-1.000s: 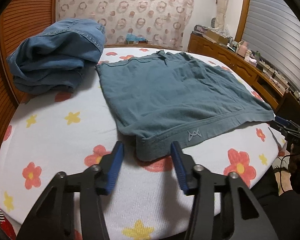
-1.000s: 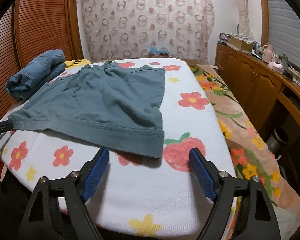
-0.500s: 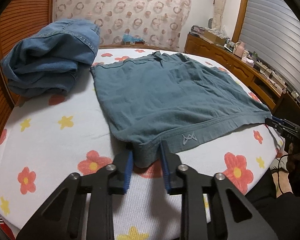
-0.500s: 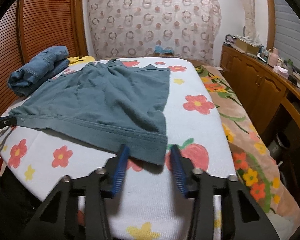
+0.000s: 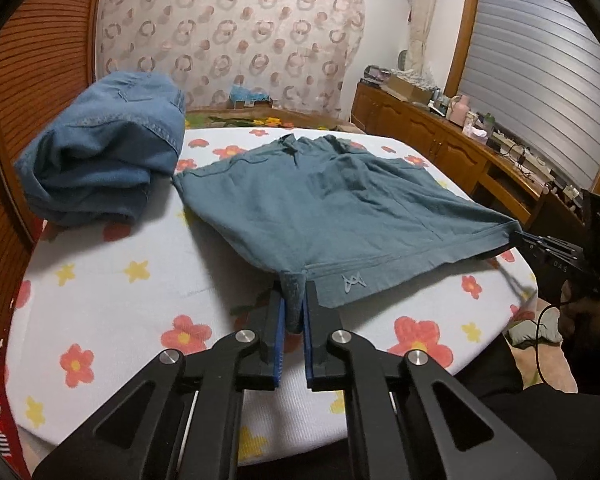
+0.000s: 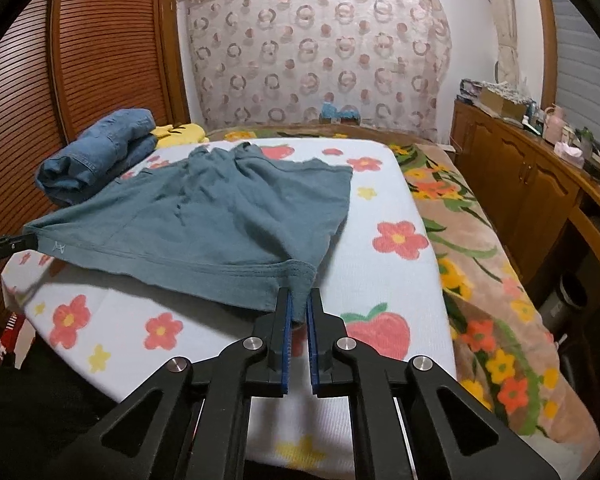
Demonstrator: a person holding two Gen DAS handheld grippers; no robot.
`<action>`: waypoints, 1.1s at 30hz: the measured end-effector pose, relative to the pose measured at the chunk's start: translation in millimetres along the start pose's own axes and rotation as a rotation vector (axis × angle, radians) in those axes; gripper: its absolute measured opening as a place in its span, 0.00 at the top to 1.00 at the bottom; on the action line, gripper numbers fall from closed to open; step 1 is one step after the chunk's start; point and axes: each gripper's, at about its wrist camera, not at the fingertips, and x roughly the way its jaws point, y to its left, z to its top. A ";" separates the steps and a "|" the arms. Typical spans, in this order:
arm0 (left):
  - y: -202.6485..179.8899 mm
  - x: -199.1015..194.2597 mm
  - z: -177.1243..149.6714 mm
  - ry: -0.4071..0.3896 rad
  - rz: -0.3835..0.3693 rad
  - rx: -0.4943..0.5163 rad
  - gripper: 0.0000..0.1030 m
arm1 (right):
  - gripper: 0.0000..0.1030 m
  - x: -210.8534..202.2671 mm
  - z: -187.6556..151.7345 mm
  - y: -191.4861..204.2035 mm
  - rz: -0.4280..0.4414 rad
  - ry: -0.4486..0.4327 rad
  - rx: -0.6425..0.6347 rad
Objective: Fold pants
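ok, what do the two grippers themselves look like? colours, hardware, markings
Both match: the left gripper and right gripper have matte black angular linkage arms with triangular cutouts, silver round pivot bolts, and ribbed blue pads lining the black fingers. Seen from the left wrist view, the right unit's body carries small pale lettering, unreadable, with a thin black cable below.

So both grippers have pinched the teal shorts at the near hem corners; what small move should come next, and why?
Probably lift both corners a little and carry them away toward the far edge. The left gripper and right gripper are each shut on a near corner of the teal shorts, the hem already hangs taut between them above the floral cover, and the far half lies flat.
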 end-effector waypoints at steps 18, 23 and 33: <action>-0.3 -17.6 -13.1 0.046 -0.004 -0.001 0.92 | 0.94 -33.4 -15.1 3.4 0.011 0.037 -0.075; 4.2 -8.1 -20.5 0.075 0.013 -0.008 0.91 | 0.94 -19.7 -4.2 -2.4 0.016 0.064 -0.036; 13.6 -14.2 -21.0 0.041 0.066 -0.007 0.58 | 0.87 -31.2 -1.6 13.4 0.006 -0.014 -0.052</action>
